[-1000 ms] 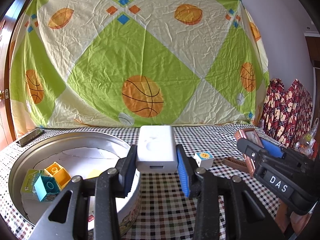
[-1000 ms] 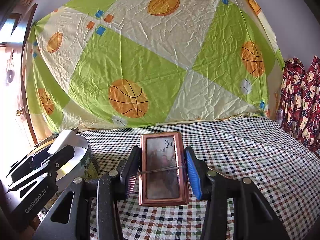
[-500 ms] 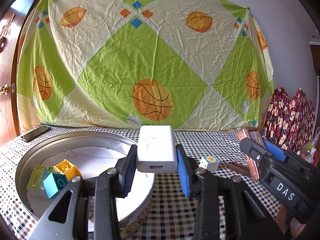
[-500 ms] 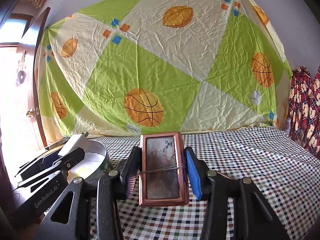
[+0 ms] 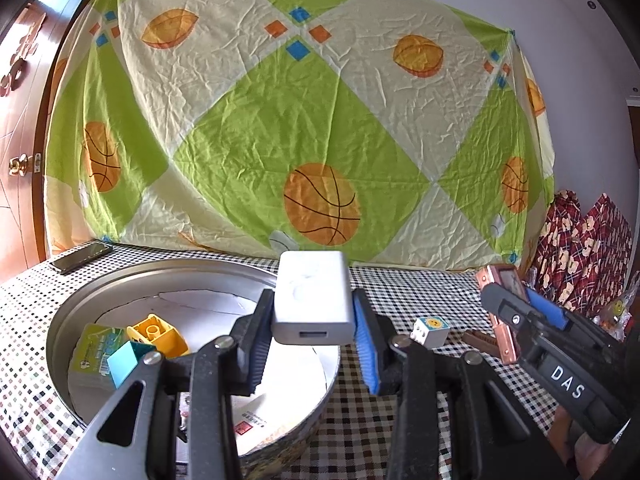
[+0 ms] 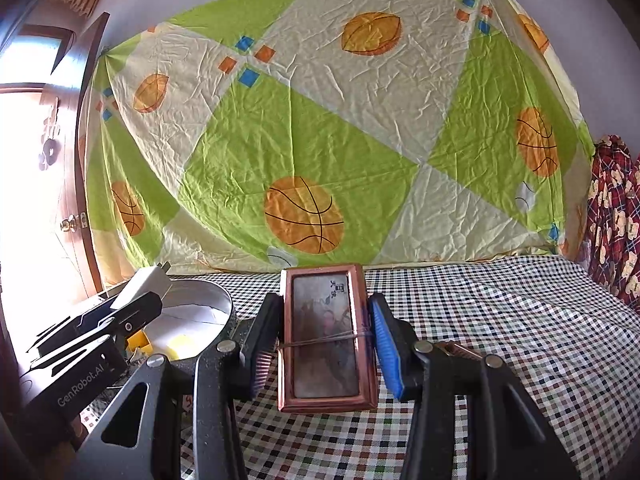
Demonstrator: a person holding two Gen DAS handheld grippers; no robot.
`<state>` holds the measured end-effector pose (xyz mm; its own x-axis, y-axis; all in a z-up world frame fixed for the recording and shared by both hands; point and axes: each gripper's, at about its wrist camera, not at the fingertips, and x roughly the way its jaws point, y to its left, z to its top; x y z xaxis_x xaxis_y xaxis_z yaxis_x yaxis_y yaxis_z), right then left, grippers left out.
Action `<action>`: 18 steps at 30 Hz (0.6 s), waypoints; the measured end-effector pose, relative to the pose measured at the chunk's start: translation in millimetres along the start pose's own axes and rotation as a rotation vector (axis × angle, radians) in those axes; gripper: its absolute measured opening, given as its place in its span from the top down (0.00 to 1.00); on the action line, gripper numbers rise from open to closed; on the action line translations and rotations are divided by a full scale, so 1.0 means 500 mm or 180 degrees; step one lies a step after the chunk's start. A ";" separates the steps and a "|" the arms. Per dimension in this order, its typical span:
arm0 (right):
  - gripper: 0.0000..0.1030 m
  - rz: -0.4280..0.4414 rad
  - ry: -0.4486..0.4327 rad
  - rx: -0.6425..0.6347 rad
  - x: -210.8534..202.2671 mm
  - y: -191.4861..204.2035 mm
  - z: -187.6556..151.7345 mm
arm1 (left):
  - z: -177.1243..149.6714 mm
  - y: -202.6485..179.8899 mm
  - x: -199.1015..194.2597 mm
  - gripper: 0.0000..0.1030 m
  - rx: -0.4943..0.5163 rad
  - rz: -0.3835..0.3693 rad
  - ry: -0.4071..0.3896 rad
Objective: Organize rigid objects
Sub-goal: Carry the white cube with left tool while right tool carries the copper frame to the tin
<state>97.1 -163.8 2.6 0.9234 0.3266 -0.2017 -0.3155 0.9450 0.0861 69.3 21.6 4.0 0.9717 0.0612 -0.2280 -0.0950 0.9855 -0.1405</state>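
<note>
My left gripper [image 5: 314, 344] is shut on a white USB charger block [image 5: 313, 296], held above the right rim of a round metal tin [image 5: 168, 270]. In the tin lie a yellow toy brick [image 5: 158, 334], a teal brick [image 5: 126, 362] and a green card [image 5: 94, 350]. My right gripper [image 6: 326, 344] is shut on a small copper-framed picture [image 6: 326, 338], held above the checked tablecloth; it shows at the right of the left wrist view [image 5: 520, 320]. The left gripper with the charger shows at the left of the right wrist view [image 6: 132, 300].
A white toy cube with a sun face [image 5: 431, 330] and a brown bar [image 5: 482, 342] lie on the checked tablecloth [image 6: 500, 320] right of the tin. A dark phone [image 5: 80, 257] lies at the far left. A basketball-print sheet [image 5: 300, 128] hangs behind; a wooden door [image 5: 18, 128] stands left.
Both grippers have risen and tilted upward, each still holding its object. The left gripper with the charger has shifted a little further over the tin.
</note>
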 end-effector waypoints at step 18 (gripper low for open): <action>0.53 0.0152 -0.0028 -0.0107 0.008 0.052 -0.003 | 0.003 0.038 -0.012 0.64 -0.0109 0.0047 -0.0055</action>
<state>92.4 -137.9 2.6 0.9089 0.3714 -0.1894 -0.3663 0.9284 0.0625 62.1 40.2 4.1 0.9737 0.0788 -0.2137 -0.1165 0.9785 -0.1701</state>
